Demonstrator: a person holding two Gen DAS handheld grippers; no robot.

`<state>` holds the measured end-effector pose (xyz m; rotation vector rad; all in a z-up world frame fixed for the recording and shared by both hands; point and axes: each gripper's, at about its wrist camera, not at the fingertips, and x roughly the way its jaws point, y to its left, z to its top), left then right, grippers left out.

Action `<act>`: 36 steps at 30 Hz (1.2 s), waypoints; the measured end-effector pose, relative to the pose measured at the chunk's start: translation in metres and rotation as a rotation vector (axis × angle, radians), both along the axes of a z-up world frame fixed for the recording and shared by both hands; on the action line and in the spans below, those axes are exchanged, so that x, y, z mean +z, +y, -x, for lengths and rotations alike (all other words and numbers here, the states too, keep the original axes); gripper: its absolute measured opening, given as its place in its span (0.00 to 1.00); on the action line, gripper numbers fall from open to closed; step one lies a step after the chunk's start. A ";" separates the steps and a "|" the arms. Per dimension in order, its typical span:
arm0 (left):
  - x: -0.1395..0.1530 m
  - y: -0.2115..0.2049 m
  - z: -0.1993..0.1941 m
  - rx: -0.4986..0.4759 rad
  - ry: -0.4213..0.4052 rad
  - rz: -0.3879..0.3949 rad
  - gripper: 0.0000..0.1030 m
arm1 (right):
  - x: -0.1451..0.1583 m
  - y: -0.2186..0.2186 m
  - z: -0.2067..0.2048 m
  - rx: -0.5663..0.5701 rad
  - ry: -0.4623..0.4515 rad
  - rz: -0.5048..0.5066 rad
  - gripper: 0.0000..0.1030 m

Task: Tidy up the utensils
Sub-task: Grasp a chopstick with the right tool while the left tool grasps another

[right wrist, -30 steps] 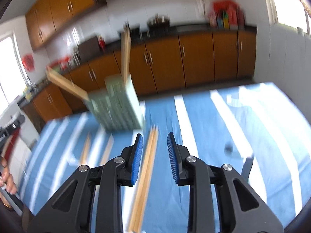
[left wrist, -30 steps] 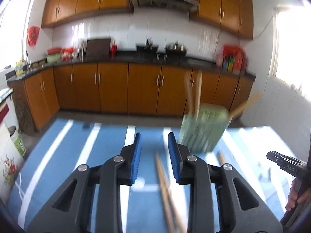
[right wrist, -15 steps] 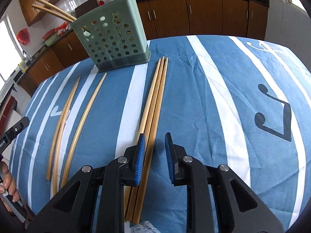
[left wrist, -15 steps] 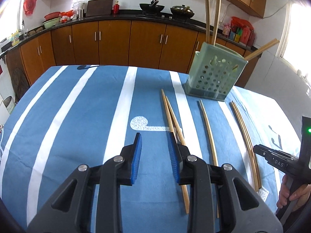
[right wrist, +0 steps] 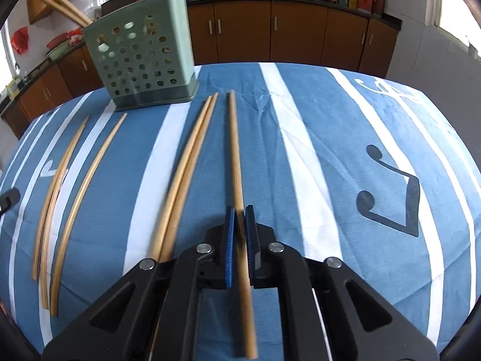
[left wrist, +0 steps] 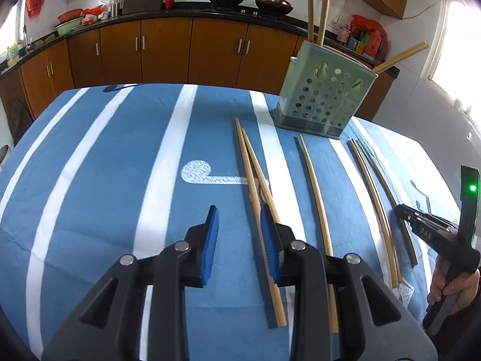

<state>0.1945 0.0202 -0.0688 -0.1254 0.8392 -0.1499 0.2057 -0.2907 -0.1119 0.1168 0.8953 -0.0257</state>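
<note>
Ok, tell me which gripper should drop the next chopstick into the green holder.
Right. The right gripper is already shut on a chopstick, pointing toward the holder; the left gripper is open, gripping nothing.

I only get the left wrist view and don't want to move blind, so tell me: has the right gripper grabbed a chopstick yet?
Observer: Yes. The right gripper has its fingers shut on a single chopstick.
Operator: Is it aimed at the holder?
Observer: No. Its far tip ends to the right of the green holder.
Operator: Anything close beside it?
Observer: Two chopsticks lie together on the cloth just left of the held one.
</note>
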 end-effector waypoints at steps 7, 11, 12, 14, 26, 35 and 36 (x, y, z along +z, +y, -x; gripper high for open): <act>-0.013 -0.017 -0.001 -0.041 0.029 -0.008 0.27 | 0.000 -0.002 0.000 -0.004 -0.001 -0.004 0.07; -0.024 -0.029 -0.006 -0.056 0.057 -0.066 0.17 | 0.000 -0.003 0.000 -0.004 0.001 -0.010 0.07; -0.028 -0.032 -0.008 -0.055 0.067 -0.084 0.14 | 0.000 -0.003 0.000 -0.004 0.001 -0.010 0.07; -0.032 -0.037 -0.009 -0.047 0.060 -0.121 0.09 | 0.000 -0.002 0.000 -0.004 0.001 -0.010 0.07; -0.032 0.031 -0.039 0.101 0.056 -0.116 0.08 | -0.001 -0.015 -0.009 -0.043 -0.027 -0.029 0.07; -0.032 0.037 -0.038 0.090 0.049 -0.083 0.10 | -0.003 -0.016 -0.005 -0.036 -0.047 -0.041 0.08; -0.032 0.037 -0.038 0.090 0.049 -0.082 0.10 | -0.003 -0.016 -0.005 -0.036 -0.048 -0.045 0.08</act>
